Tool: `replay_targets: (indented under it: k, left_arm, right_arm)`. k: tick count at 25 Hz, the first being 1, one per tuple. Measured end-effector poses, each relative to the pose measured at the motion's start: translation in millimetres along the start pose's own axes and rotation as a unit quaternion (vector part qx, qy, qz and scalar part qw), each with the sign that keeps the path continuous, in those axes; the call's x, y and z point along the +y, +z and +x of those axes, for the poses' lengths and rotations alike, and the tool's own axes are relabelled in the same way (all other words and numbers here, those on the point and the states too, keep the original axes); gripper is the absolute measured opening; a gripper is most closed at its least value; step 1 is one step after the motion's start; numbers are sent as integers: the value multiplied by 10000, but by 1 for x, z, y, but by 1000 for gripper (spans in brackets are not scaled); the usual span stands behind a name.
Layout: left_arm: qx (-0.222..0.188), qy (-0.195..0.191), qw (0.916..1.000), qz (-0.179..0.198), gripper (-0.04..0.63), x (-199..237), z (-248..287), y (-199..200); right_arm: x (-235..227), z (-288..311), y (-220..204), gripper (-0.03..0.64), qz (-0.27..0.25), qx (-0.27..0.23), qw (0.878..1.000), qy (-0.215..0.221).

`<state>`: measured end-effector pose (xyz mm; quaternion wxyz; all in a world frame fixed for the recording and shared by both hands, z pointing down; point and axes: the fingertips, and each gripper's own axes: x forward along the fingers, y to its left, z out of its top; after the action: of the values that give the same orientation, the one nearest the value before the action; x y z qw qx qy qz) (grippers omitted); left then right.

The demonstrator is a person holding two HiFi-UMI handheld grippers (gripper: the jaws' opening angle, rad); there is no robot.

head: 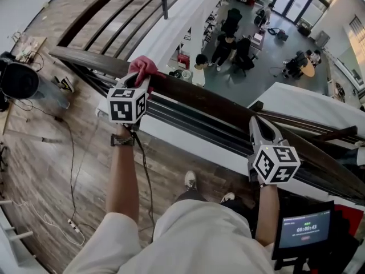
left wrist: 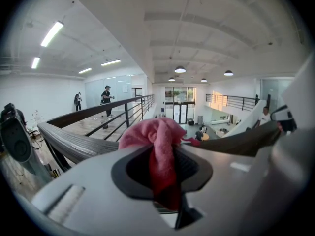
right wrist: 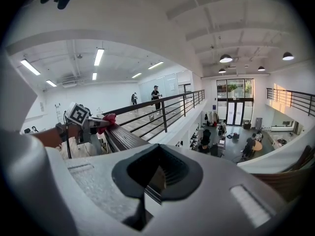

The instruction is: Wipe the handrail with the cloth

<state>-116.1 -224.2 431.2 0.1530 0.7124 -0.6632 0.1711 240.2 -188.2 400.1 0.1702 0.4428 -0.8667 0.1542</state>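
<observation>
Cloth [head: 144,67] sits pinched in left tool [head: 141,83], resting on handrail [head: 228,104].

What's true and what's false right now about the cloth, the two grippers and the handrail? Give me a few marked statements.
1. The left gripper is shut on the pink cloth. True.
2. The cloth lies on the wooden floor. False: it is up at the top of the handrail, pinched in the left gripper.
3. The right gripper holds a second cloth. False: its jaws are together with nothing between them.
4. The handrail is dark and curves, and the right gripper is further along it than the left gripper. True.
</observation>
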Motion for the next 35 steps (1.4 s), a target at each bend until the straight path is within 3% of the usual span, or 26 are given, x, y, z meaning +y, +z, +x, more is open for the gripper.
replay_targets:
  k: [19, 26, 35]
  left_arm:
    - [14, -502, 9986, 155, 94, -120, -7, -1]
    - [117, -858, 9961, 163, 94, -175, -11, 0]
    - [51, -1044, 9945, 109, 94, -226, -10, 3]
  right_arm:
    - [-14, -17, 1, 3, 32, -109, 9997, 215]
    - [-31, -30, 0, 3, 81, -142, 9997, 205]
    - [-60, -48, 1, 3, 138, -190, 9996, 156]
